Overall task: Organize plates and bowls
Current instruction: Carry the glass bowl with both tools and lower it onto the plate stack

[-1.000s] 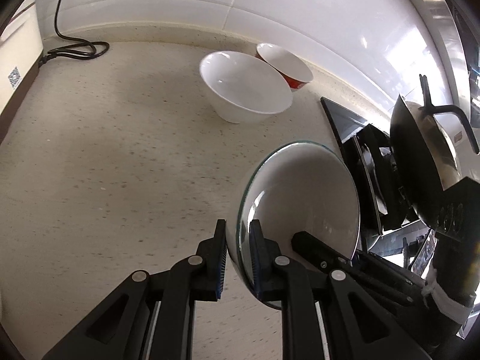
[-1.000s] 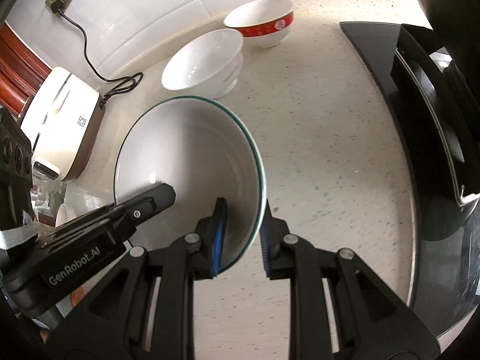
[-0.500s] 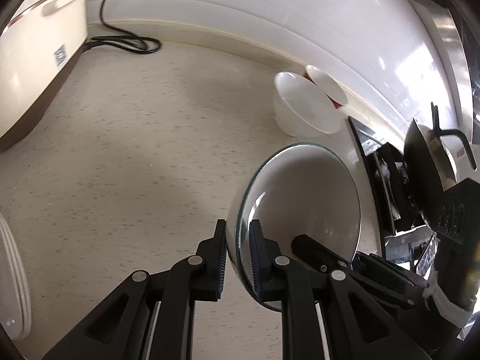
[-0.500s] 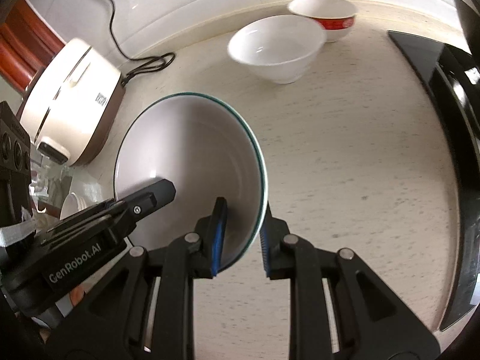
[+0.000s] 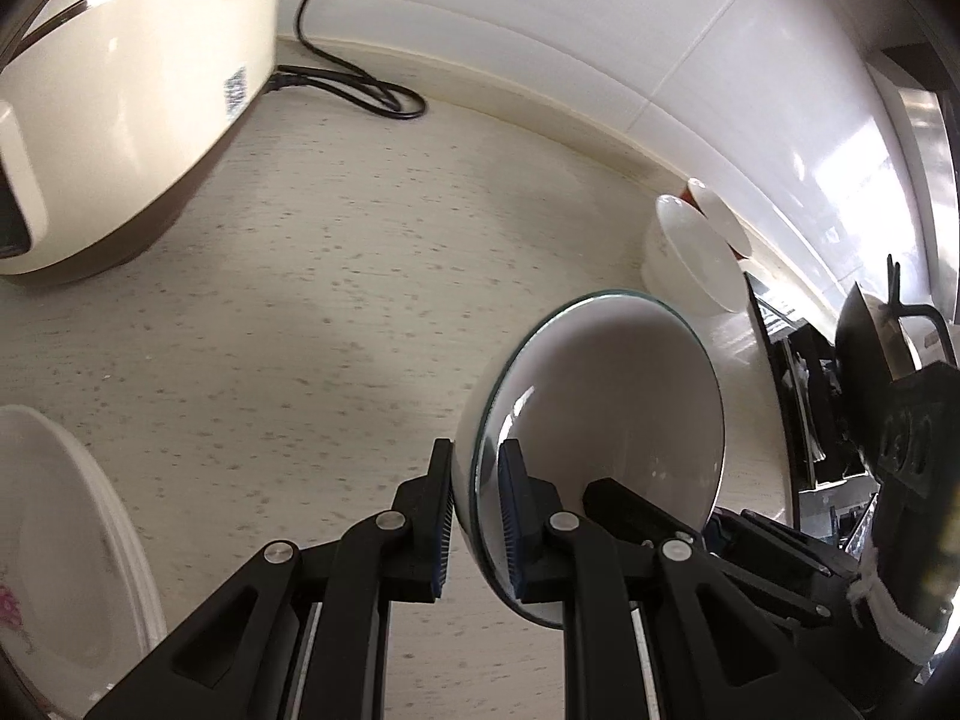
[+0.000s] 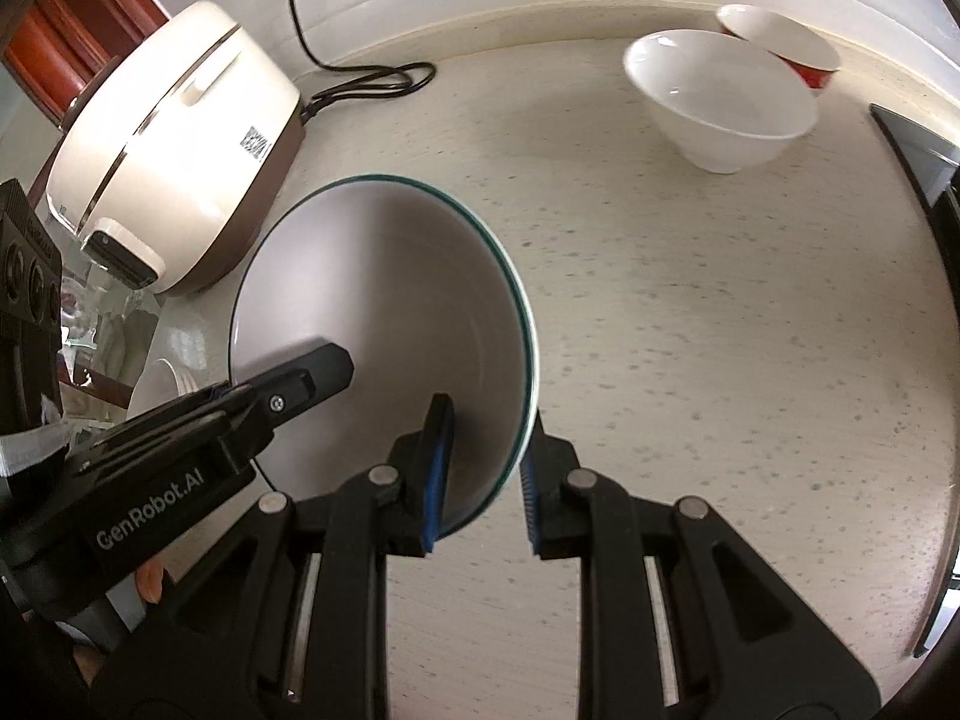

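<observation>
My left gripper and right gripper both clamping green-rimmed bowl; plate at 8 o'clock being cropped.

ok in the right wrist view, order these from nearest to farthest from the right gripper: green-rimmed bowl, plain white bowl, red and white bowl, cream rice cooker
1. Green-rimmed white bowl: clamped at its rim in the right gripper.
2. Cream rice cooker: upper left, just past that bowl.
3. Plain white bowl: upper right on the counter.
4. Red and white bowl: behind the white one, by the wall.
The cooker and the plain bowl are a close call.
</observation>
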Demonstrator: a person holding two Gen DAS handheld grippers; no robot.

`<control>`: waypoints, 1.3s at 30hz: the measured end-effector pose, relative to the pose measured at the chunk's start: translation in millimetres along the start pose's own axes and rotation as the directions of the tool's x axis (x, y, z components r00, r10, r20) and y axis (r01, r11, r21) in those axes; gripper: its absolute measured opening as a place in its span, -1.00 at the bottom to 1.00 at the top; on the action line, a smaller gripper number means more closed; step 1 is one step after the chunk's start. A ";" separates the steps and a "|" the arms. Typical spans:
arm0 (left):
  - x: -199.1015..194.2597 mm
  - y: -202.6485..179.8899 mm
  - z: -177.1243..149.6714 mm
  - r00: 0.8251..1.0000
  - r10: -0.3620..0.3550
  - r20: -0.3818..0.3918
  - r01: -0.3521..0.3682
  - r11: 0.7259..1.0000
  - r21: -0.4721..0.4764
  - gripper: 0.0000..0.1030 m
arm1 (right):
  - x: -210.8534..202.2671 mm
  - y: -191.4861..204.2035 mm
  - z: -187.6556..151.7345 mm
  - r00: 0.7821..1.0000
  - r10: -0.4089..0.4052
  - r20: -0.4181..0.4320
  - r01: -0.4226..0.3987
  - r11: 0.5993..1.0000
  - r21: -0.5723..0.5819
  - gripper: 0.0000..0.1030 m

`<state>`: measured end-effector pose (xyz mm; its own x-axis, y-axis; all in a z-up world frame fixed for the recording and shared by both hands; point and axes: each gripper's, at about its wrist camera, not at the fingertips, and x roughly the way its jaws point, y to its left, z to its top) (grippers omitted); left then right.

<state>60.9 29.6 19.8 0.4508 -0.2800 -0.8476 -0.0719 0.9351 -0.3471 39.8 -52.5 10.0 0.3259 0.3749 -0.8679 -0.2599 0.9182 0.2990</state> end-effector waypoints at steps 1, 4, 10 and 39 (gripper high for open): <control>-1.3 4.7 -0.1 1.000 0.003 0.002 -0.003 1.000 -0.005 -0.71 | 2.1 4.0 0.3 1.000 0.002 -0.002 -0.002 1.000 -0.003 -0.54; -6.4 20.5 -1.3 1.000 0.009 0.004 -0.009 1.000 -0.017 -0.71 | 8.7 17.6 0.5 1.000 0.010 -0.013 -0.010 1.000 -0.023 -0.54; -11.7 41.8 -1.4 1.000 0.025 0.009 -0.025 0.999 -0.038 -0.71 | 20.4 40.5 1.0 0.999 0.020 -0.030 -0.022 0.998 -0.062 -0.53; 6.0 46.3 -7.7 0.982 0.166 -0.089 -0.169 0.985 -0.020 -0.52 | 56.1 43.2 14.9 0.990 0.085 -0.111 -0.086 0.996 -0.008 -0.41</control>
<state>53.4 69.6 -4.4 0.3519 -0.1388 -0.9257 -0.1647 0.9644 -0.2071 60.5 10.1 -19.9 0.1997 0.4345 -0.8783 -0.2941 0.8815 0.3693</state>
